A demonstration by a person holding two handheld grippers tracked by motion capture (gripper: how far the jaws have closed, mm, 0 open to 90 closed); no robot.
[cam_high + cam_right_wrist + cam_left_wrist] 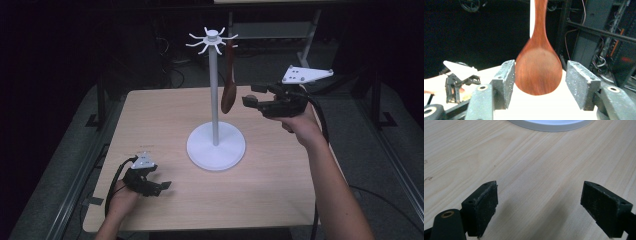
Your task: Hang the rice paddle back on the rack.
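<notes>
Spoon (538, 67): brown wooden, hung by the handle end from one arm of the rack (215, 90) — bowl lowest, free of the table (165, 115).
Place relative to jaws: in the right gripper view, bowl between the two pads of the right gripper (537, 85); near the left-hand pad, whether touching cannot be told; a clear gap to the right-hand pad.
Right jaws: released, parted wider than the bowl, gripping nothing.
Left gripper (539, 207): jaws spread wide, nothing between them; bare tabletop ahead, rim of the rack's round base beyond the tips.
Long axis: vertical, or nearly so — slight lean in the high view.
Pointing: handle up toward the hook, bowl down, broad face of the bowl turned to the right gripper's camera.
Risk, swing: bowl hangs freely; a nudge from the nearer pad on withdrawal likely to set it swinging.
Risk, unhooking: an upward drag on the bowl could lift the handle off its arm — fall onto the base or table.
Risk, tipping: tall, thin pole; a sideways knock from the gripper body could rock the rack.
Precaution: straight retreat, away from the bowl, pads kept apart.
</notes>
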